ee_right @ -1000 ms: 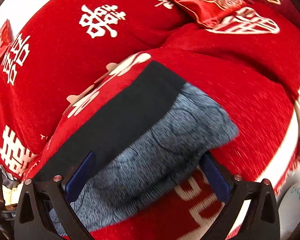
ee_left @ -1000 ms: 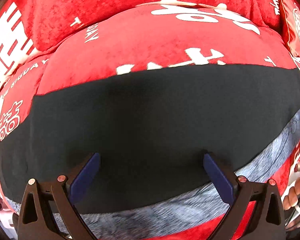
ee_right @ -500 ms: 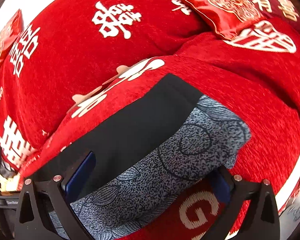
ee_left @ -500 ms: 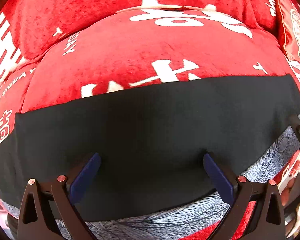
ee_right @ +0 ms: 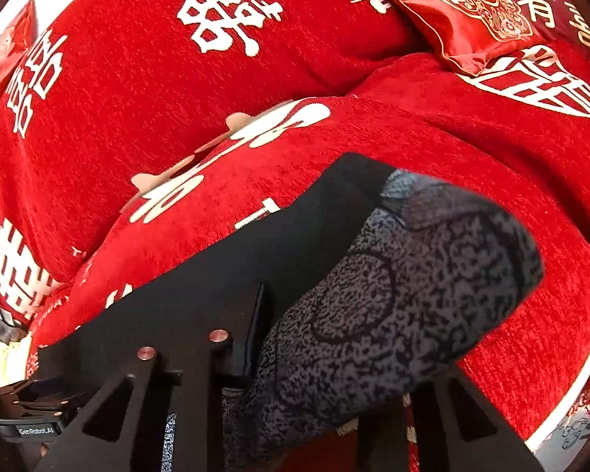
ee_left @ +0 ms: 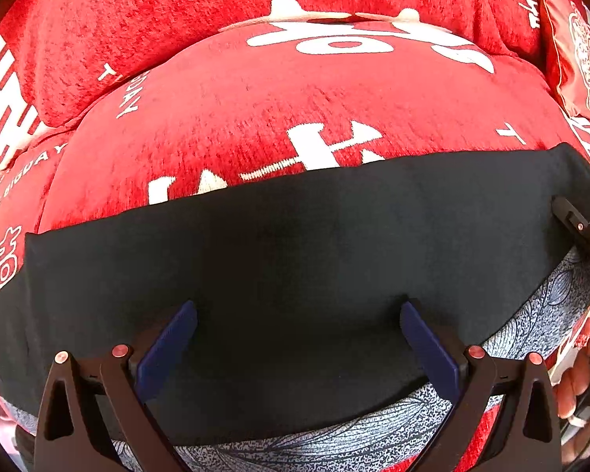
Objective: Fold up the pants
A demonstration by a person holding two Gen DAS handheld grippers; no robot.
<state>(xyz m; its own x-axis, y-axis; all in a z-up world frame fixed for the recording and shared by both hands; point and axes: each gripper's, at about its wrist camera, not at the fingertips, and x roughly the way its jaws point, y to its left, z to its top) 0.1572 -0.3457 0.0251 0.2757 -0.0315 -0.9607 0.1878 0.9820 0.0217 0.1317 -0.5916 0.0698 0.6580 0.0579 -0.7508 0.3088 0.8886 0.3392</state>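
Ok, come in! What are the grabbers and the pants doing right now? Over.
Left gripper open, poised above black-and-grey patterned pants. Right gripper jaws just closed, pinching the pants' grey patterned end. Pants lie on red blanket with white characters. Nothing in the way.

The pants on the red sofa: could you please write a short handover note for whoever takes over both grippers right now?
Left gripper: open, jaws wide apart over the black part of the pants, gripping nothing.
Right gripper: its jaws have just been closing and are now shut on the grey patterned end of the pants, which bunches up between them.
The pants lie across the red sofa cover; a red cushion sits behind.
Done: one end is gripped.
Left: probably grip with the left gripper too, then fold the pants over. No finished fold shows yet.
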